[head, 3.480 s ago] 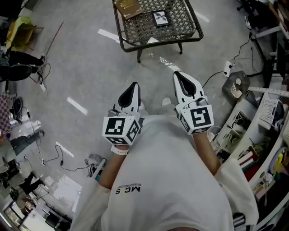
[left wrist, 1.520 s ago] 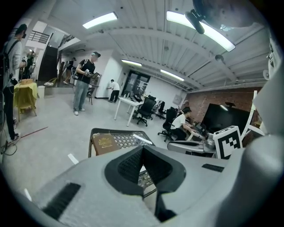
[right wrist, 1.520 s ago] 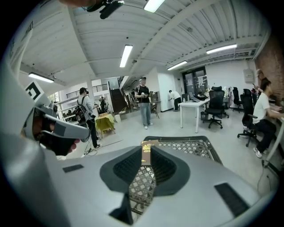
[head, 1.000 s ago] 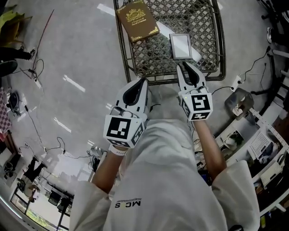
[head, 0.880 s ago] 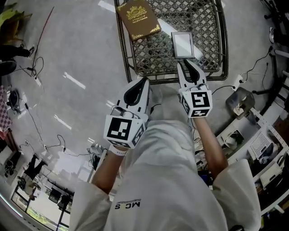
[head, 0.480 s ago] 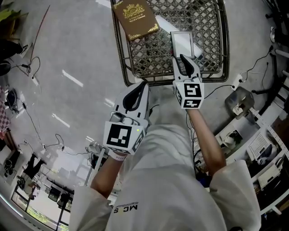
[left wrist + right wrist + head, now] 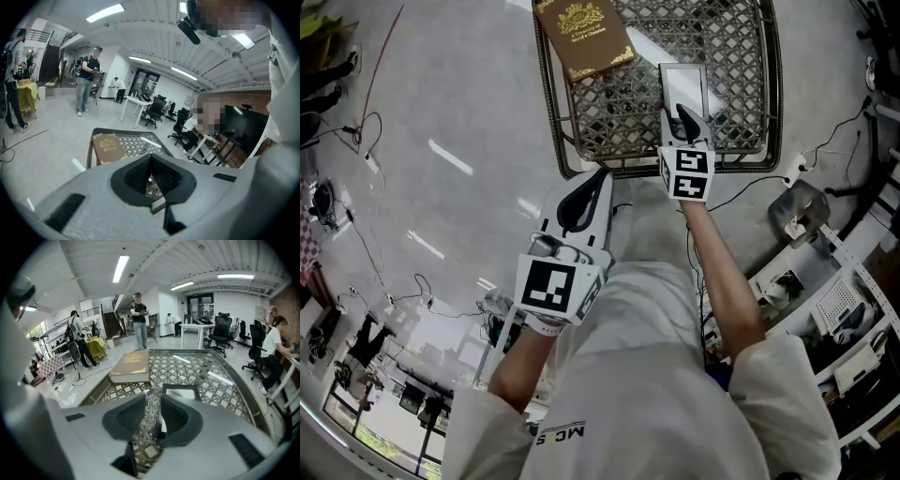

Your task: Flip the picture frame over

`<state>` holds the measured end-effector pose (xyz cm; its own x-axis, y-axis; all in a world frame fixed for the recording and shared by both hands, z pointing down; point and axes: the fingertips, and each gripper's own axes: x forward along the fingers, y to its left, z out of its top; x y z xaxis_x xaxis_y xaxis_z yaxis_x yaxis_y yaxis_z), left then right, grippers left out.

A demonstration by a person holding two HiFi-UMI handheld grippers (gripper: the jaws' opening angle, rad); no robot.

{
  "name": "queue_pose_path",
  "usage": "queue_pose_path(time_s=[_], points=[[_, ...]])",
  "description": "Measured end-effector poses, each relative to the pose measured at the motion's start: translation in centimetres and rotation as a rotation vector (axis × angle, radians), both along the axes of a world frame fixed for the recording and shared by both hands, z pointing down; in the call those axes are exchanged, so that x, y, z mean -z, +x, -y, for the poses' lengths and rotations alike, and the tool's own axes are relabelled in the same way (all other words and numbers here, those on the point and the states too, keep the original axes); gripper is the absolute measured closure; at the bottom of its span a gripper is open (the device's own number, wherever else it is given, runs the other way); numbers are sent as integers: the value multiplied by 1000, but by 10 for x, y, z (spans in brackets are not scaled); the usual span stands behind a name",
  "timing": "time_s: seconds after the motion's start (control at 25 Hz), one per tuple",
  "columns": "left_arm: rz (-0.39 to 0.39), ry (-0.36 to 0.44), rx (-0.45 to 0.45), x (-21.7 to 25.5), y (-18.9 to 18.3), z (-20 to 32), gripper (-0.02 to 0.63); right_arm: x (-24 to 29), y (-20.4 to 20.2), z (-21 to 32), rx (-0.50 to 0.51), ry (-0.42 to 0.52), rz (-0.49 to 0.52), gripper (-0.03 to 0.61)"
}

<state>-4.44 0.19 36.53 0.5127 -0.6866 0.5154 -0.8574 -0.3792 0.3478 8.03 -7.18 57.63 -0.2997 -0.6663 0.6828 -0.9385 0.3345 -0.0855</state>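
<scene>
The picture frame [image 7: 683, 86], dark-rimmed with a pale grey face, lies flat on the lattice-top table [image 7: 548, 89], right of centre. My right gripper [image 7: 682, 112] reaches over the table's near edge to the frame's near end. In the right gripper view the frame [image 7: 183, 392] lies just ahead. Its near left edge runs into the gap of my right gripper [image 7: 153, 398], close to the right jaw. The jaws have just been opening and stand apart. My left gripper [image 7: 599, 174] hangs short of the table with its tips together and nothing in them, as the left gripper view [image 7: 150, 157] shows.
A brown book [image 7: 582, 37] with gold print lies on the table's far left part [image 7: 132, 365]. Cables [image 7: 356, 253] trail across the floor at left, and cluttered shelves [image 7: 853, 281] stand at right. People [image 7: 139, 319], desks and office chairs [image 7: 220, 336] are in the background.
My right gripper has moved forward and down from the table's near rim onto the frame's near end, and its jaws stand wider. The left gripper has stayed put.
</scene>
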Motion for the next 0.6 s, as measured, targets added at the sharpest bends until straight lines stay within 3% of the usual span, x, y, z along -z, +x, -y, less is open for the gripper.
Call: queue_pose_path(time_s=[0.6], points=[[8,-28,-7,-9,-5,-10,592,-67,4,0,-48,-146,-53,465]])
